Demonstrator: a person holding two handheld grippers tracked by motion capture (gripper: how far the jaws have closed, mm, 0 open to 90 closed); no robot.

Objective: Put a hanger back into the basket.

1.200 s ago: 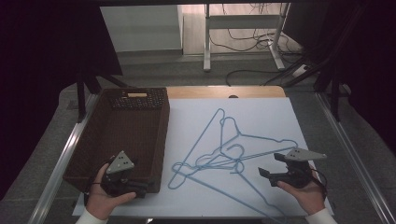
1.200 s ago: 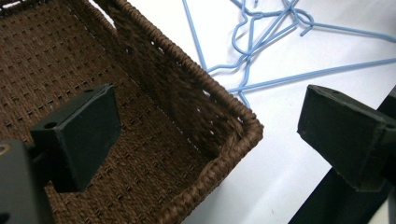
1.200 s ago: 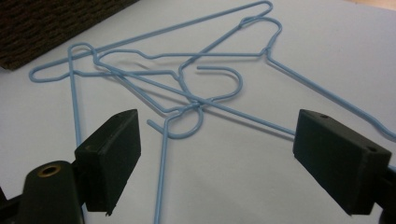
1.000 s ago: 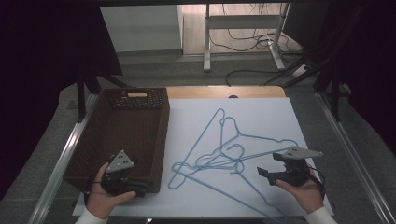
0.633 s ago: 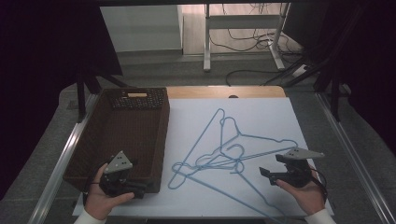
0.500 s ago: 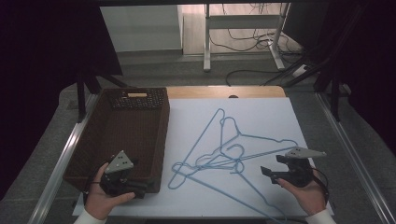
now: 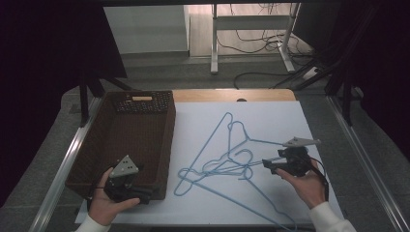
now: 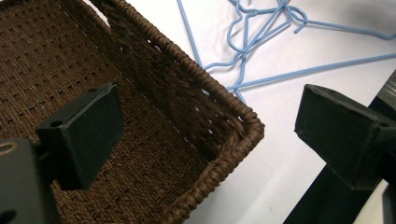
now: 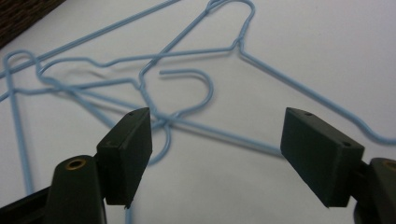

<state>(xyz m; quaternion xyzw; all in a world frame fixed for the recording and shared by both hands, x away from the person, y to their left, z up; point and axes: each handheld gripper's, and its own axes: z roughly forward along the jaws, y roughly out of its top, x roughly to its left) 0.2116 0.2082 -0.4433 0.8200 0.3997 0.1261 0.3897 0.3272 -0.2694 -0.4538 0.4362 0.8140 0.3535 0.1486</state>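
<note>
Several light-blue wire hangers [image 7: 247, 137] lie tangled on a white sheet [image 7: 290, 121] in the middle of the table. My right gripper [image 7: 267, 165] points left at their right side. In the right gripper view its jaws stand wide over a hook and crossing wires [image 9: 205, 86]; they have just been closing a little, and nothing is pressed between them [image 9: 215, 135]. My left gripper [image 7: 142, 195] rests at the near right corner of a brown wicker basket [image 7: 167, 145]. Its jaws are open [image 8: 210, 112] and straddle the basket's corner rim [image 8: 224, 100], with the hangers [image 8: 243, 51] beyond.
The basket takes up the table's left side. Metal rails [image 7: 72, 150] run along both table edges. Beyond the far wooden edge [image 7: 232, 95] are desk legs and cables on the floor.
My right gripper has moved a little forward, closer to the hangers' crossing wires. The left hand and the hangers have stayed put.
</note>
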